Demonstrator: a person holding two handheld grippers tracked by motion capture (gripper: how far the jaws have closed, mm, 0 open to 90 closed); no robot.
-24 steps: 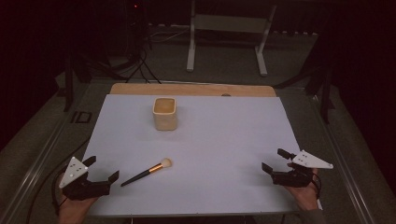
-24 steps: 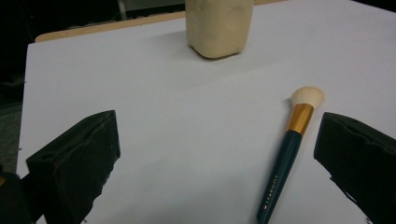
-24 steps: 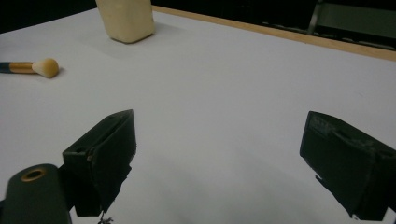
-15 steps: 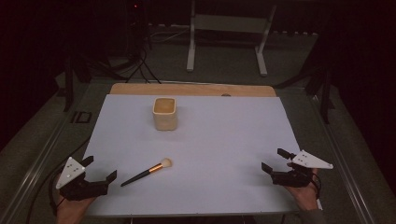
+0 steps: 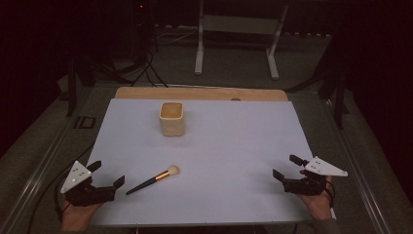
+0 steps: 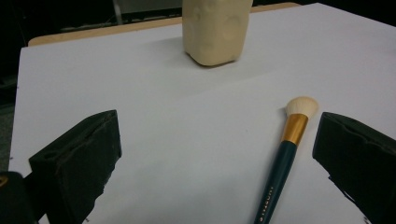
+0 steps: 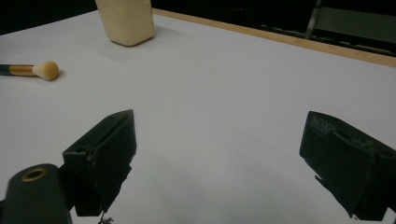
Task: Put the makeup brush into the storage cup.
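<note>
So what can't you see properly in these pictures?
- Cup: the high view looks in from a slant, so its bottom is hidden. The left gripper view cuts off its top.
- Brush: the handle's end runs off the bottom of the left gripper view; its lettering is too small to read.
- Brush in the right gripper view: the left edge cuts off the handle.

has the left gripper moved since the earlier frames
Yes. The left gripper has slid a little toward the table's near edge and away from the makeup brush, which lies where it was. Its jaws stand open and empty.
</note>
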